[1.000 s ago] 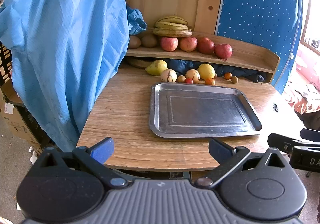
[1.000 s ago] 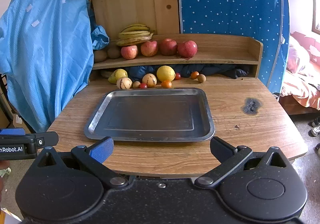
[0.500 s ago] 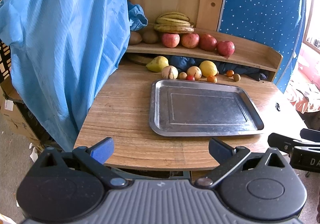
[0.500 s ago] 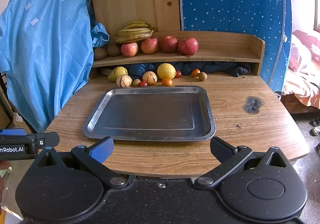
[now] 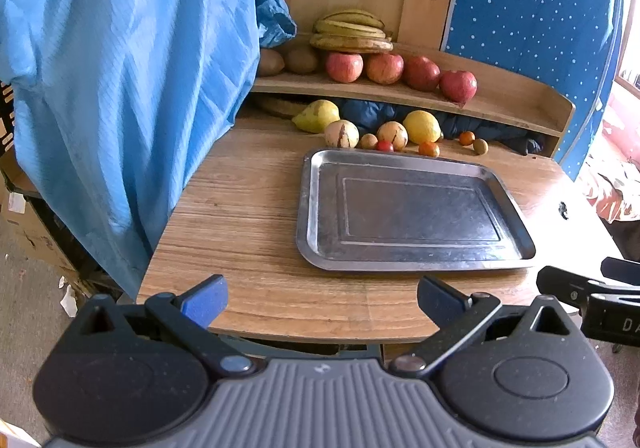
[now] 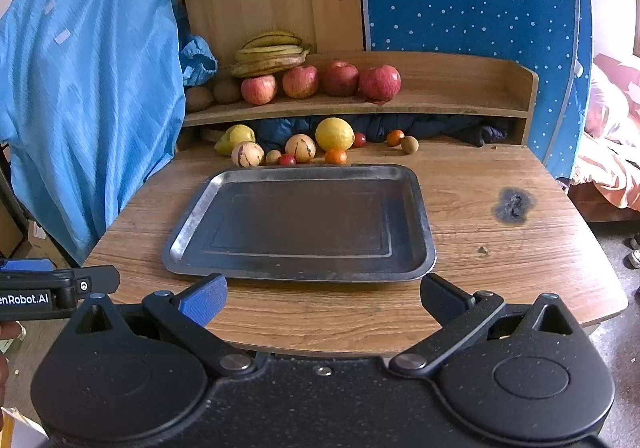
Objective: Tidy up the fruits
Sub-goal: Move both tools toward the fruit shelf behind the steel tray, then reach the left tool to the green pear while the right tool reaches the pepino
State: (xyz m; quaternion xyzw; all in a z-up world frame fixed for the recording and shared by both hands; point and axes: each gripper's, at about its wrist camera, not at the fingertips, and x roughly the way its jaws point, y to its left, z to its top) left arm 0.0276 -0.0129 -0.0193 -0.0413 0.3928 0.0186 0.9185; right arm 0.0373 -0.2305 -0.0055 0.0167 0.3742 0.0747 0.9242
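An empty steel tray (image 5: 516, 216) (image 6: 420, 208) lies on the wooden table. Behind it sit loose fruits: a yellow lemon (image 5: 421, 127) (image 6: 334, 134), a yellow pear (image 5: 318, 115) (image 6: 236, 137), two striped pale melons (image 5: 341, 133) (image 6: 247, 154) and several small red and orange fruits. On the shelf above are several red apples (image 5: 344, 67) (image 6: 259, 89), bananas (image 5: 352, 32) (image 6: 272, 52) and kiwis (image 6: 199, 97). My left gripper (image 5: 322, 296) and right gripper (image 6: 323, 294) are both open and empty, at the table's near edge, short of the tray.
A blue cloth (image 5: 120, 88) (image 6: 92, 96) hangs at the table's left side. A raised wooden shelf (image 6: 460, 104) spans the back. A dark burn mark (image 6: 513, 205) is on the table right of the tray. A bed (image 6: 612, 152) lies to the right.
Both grippers have moved slightly forward toward the table; the tray and fruits look a little nearer. Both grippers stay open.
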